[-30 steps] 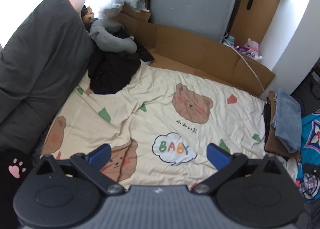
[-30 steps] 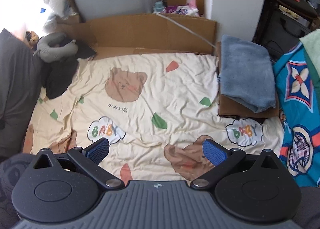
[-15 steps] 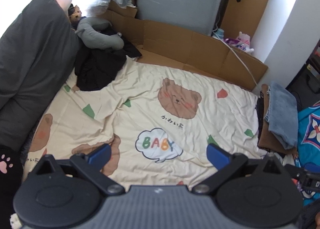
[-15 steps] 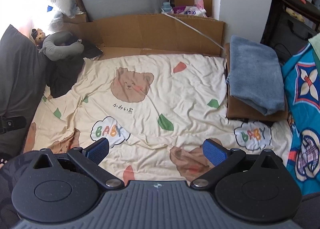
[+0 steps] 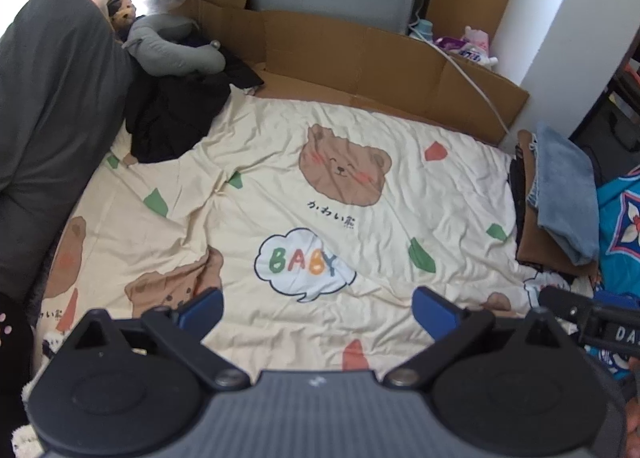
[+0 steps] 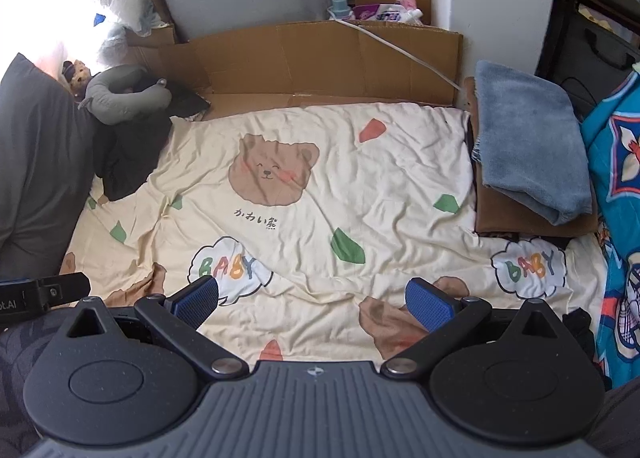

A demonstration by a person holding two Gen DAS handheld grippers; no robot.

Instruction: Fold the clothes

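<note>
So there's a black garment [image 5: 176, 118] bunched up in a crumpled heap at the far left of the bed, not folded at all. Over on the right edge sits a neat stack: a folded blue piece [image 6: 528, 142] on top of a folded brown one [image 6: 516, 218].

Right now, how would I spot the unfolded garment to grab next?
Start at the cream bear-print sheet. Follow it to its far left corner, beside the dark grey pillow. The crumpled black garment lies there, under a grey neck pillow, the only unfolded clothing.
</note>
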